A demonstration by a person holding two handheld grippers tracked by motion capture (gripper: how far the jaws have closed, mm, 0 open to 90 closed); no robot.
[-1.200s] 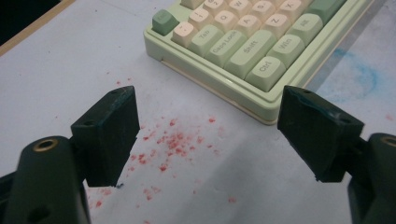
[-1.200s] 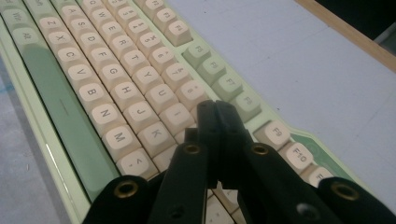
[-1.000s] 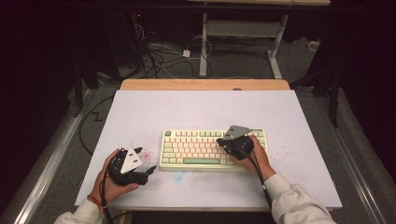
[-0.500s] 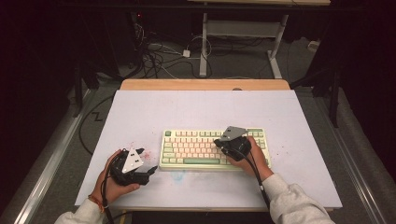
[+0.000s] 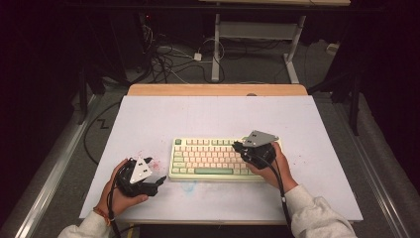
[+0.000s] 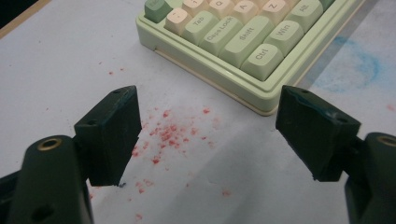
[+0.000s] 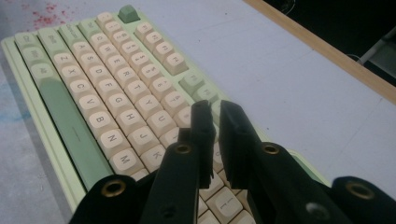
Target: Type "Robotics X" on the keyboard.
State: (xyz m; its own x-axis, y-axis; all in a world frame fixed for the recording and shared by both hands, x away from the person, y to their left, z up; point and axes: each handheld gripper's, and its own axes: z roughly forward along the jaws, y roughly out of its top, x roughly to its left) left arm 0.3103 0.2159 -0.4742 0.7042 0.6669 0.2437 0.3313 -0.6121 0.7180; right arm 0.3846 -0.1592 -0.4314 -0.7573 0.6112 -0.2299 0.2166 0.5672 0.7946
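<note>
Resting near the middle of the white table (image 5: 163,114), a little toward its near edge, the pale green keyboard (image 5: 208,158) lies with its long side running left to right. The right gripper (image 5: 247,150) hangs over the keyboard's right end, its two black jaws close together with only a narrow slit between them; they have just been opening slightly, and nothing sits in the gap. In the right gripper view those jaws point down across the cream letter keys (image 7: 116,98), just above them, though whether the tips touch a key cannot be told. The left gripper (image 5: 159,182) sits low on the table just left of the keyboard's near left corner, jaws spread wide and empty, aimed toward that corner. Between its jaws lie scattered red specks (image 6: 173,135) on the table surface.
</note>
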